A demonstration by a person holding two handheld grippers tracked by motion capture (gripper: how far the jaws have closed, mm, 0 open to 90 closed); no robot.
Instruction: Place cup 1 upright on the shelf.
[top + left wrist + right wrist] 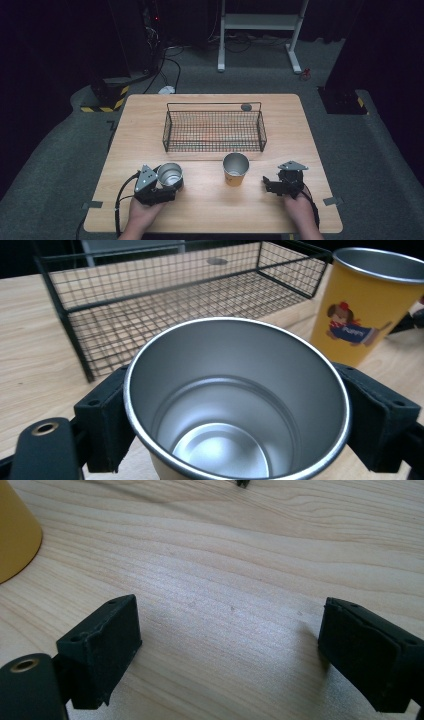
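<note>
Light wooden table [210, 210]: black wire basket [214, 131] at 12 o'clock. Left gripper [235, 440] jaws clenched on the steel-lined cup [235, 405], 7 o'clock. Advise lifting level, clearing the yellow puppy-print cup [235, 169]. Right gripper [227, 655] jaws released, empty, at 4 o'clock.

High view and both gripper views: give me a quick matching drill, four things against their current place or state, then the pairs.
Things:
1. steel cup
2. yellow cup
3. wire basket
4. right gripper

States:
A. jaws open over bare table
B. stands free, in front of the basket
C. clamped in the left gripper
D. holds no cups, at the far middle of the table

Pairs: 1-C, 2-B, 3-D, 4-A
</note>
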